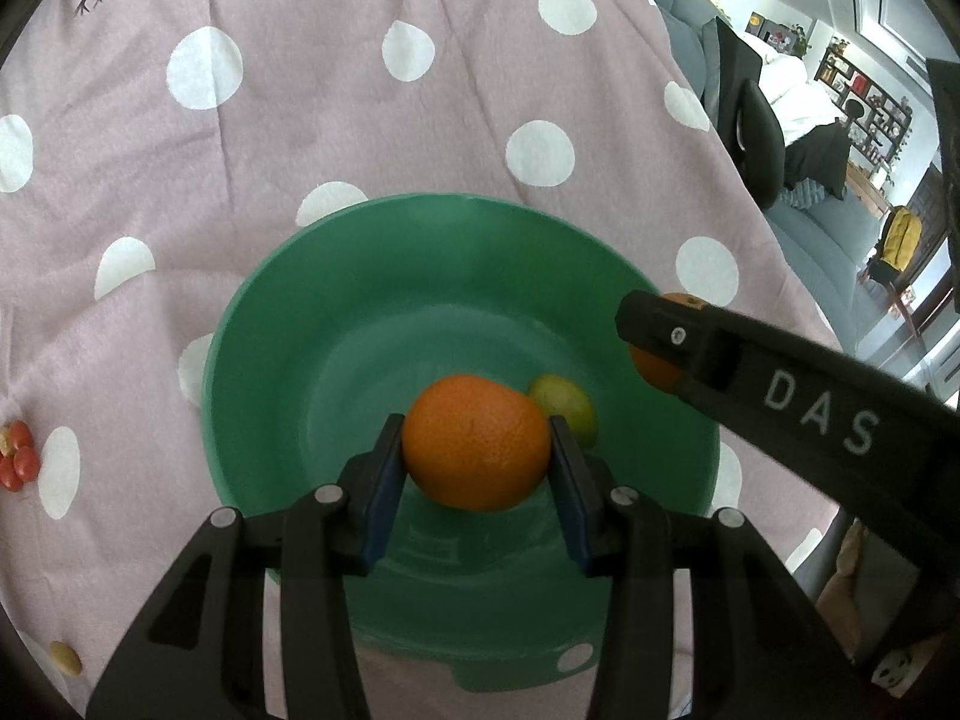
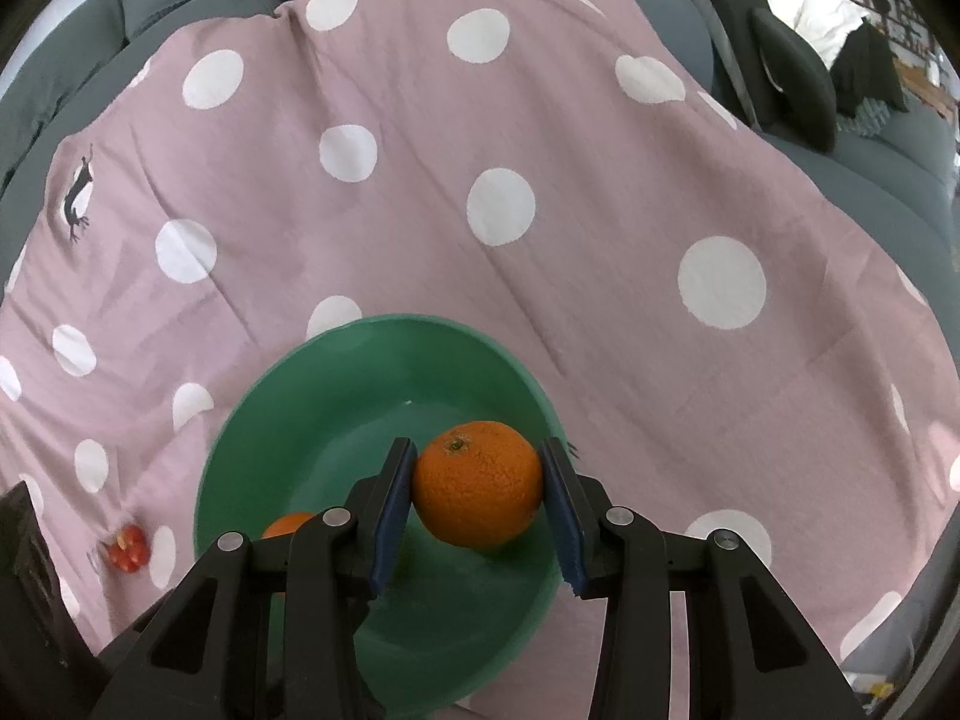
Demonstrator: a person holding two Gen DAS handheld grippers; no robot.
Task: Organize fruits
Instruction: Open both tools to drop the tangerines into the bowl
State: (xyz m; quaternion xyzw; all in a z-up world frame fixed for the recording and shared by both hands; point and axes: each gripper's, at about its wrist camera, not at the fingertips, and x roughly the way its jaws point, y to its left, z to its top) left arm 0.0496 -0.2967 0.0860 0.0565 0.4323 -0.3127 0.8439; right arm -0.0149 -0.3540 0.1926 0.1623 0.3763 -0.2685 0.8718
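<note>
Both grippers (image 1: 477, 468) (image 2: 478, 498) each pinched an orange (image 1: 476, 441) (image 2: 478, 483) over the near half of the green bowl (image 1: 336, 276), so lowering close beside the yellowish fruit (image 1: 570, 408) before releasing would likely prevent bruising or bouncing out.

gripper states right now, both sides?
Left gripper: shut on an orange, above the green bowl.
Right gripper: shut on another orange, above the same bowl.
</note>
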